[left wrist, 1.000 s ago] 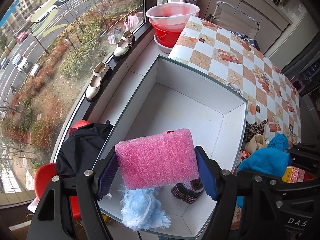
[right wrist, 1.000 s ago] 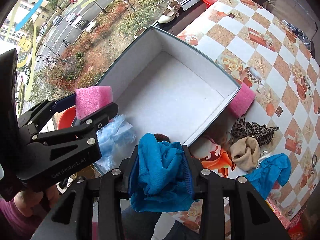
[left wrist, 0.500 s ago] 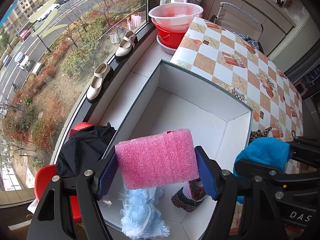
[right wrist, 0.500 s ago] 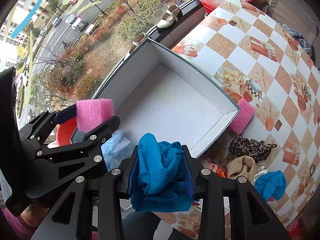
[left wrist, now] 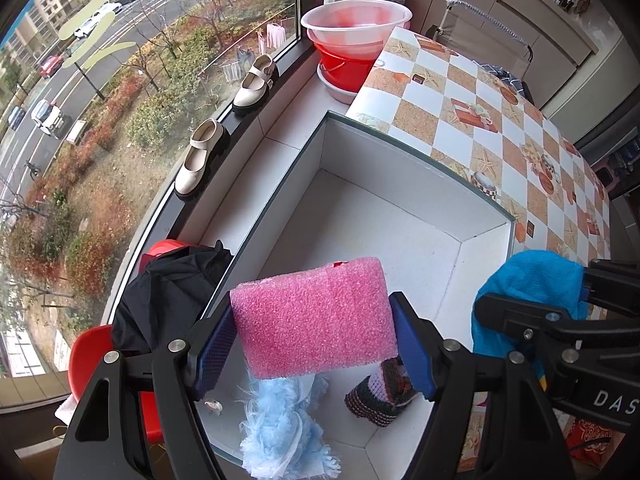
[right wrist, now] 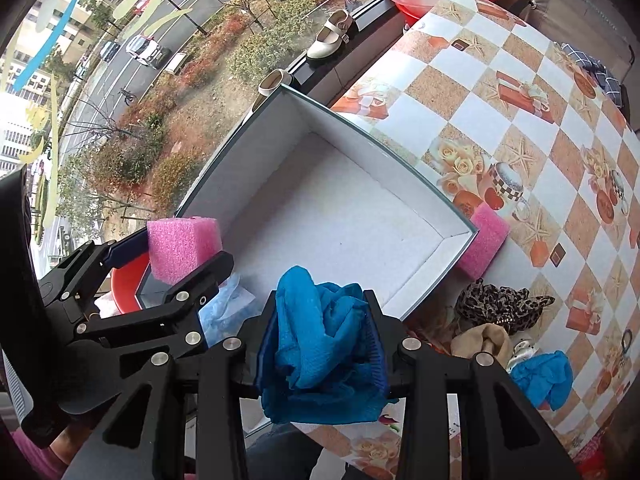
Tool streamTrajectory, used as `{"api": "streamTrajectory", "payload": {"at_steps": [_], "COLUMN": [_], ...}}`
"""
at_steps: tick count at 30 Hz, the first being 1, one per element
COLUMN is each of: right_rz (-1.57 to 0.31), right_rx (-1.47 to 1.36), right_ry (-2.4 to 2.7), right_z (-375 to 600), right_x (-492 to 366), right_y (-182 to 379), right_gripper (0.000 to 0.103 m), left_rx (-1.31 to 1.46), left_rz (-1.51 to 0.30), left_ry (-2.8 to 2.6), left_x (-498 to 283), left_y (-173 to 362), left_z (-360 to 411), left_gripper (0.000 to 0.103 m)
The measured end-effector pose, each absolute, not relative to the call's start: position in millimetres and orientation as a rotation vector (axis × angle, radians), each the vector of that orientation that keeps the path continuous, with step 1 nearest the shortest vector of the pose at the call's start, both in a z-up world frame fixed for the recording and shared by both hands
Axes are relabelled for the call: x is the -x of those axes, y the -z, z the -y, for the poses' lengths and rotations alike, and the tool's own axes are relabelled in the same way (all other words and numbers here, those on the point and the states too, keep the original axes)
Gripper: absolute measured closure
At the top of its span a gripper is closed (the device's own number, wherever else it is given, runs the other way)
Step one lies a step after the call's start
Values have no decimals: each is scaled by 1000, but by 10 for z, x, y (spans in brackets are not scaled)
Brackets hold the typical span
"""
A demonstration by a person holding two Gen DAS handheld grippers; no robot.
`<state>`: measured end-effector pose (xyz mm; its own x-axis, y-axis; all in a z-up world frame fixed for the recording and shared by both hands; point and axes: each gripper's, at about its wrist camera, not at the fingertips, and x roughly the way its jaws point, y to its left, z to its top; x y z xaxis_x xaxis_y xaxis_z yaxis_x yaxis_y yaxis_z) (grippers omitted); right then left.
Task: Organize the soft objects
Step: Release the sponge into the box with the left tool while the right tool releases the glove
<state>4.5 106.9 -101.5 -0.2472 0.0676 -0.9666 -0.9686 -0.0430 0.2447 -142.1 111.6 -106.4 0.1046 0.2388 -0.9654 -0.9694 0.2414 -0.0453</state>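
My left gripper [left wrist: 314,340] is shut on a pink foam block [left wrist: 314,320] and holds it above the near end of a white open box [left wrist: 384,236]. A pale blue fluffy cloth [left wrist: 280,436] and a dark knitted item [left wrist: 380,396] lie in the box's near end. My right gripper [right wrist: 322,344] is shut on a blue cloth [right wrist: 320,348], held above the box's near right corner [right wrist: 408,308]. The left gripper and its foam [right wrist: 180,244] show at the left of the right wrist view.
A second pink foam block [right wrist: 484,236], a leopard-print cloth [right wrist: 496,304], a beige cloth [right wrist: 484,340] and another blue cloth [right wrist: 544,376] lie on the checkered table [right wrist: 520,140] right of the box. Shoes [left wrist: 200,160] stand on the windowsill; basins [left wrist: 356,40] stand beyond.
My right gripper has moved left with the blue cloth, from over the table to over the box's right edge. The left gripper has kept its hold and hardly moved.
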Motion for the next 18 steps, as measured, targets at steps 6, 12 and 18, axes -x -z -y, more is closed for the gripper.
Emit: {"api": "streamTrajectory", "payload": {"at_steps": [6, 12, 18], "right_rz": [-1328, -1358, -1414], "right_rx": [1028, 970, 887], "right_ry": [-1449, -1461, -1387], "right_z": [-1157, -1226, -1210], "right_x": [-48, -51, -293], "right_y": [1021, 1010, 983], "right_gripper": [63, 54, 15], "left_rx": [895, 914, 1002], "left_rz": [-1079, -1098, -1128], "left_ry": [-1098, -1073, -995], "left_x": [1427, 1393, 1345], "left_y": [1098, 1157, 1262], "left_z": [-1103, -1089, -1085], "left_gripper": [26, 25, 23]}}
